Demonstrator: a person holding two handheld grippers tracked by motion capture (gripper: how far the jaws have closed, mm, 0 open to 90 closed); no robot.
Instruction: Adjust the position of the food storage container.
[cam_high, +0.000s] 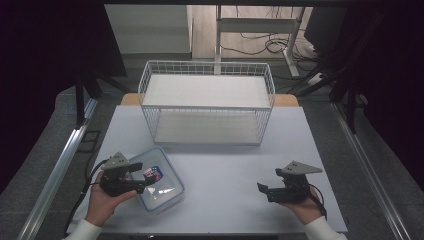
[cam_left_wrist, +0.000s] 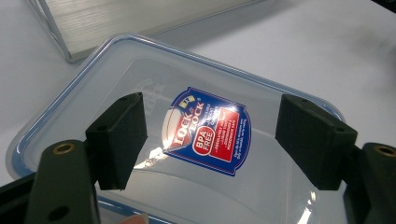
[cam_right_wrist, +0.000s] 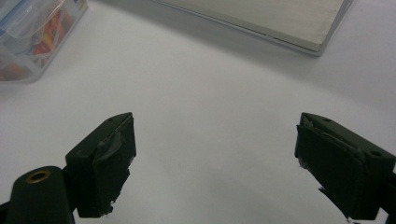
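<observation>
Lock-and-lock container (cam_high: 159, 180), clear plastic with a blue-rimmed lid, sits at the near left of the white table (cam_high: 225, 165), right under the left gripper (cam_high: 137, 184). That gripper hovers over the lid with its jaws spread wide and nothing between the pads; from the left gripper view the lid (cam_left_wrist: 187, 140) spans well past both fingers (cam_left_wrist: 119, 140), with the red and blue label (cam_left_wrist: 208, 130) centred between them.

My guess is it will handle as light and stiff, but smooth and glossy, so fairly slippery. The lid looks too broad to pinch across its whole width; the raised blue rim or a side edge seems the better place to take hold, or else the two grippers could press in from opposite sides.

Over at the near right, the right gripper (cam_high: 267, 192) rests low by the table, well apart from the container, jaws also wide and empty.

Farther back stands the white wire shelf rack (cam_high: 207, 102), two tiers, both bare.

On what each camera gives: the high view lays out the whole table and how far apart the hands are. The left gripper view alone makes the label printing readable. The right gripper view catches the container (cam_right_wrist: 35, 35) from the side, where coloured things show through the wall, though I cannot tell what they are, and it shows worn padding on its own fingers (cam_right_wrist: 109, 161).
</observation>
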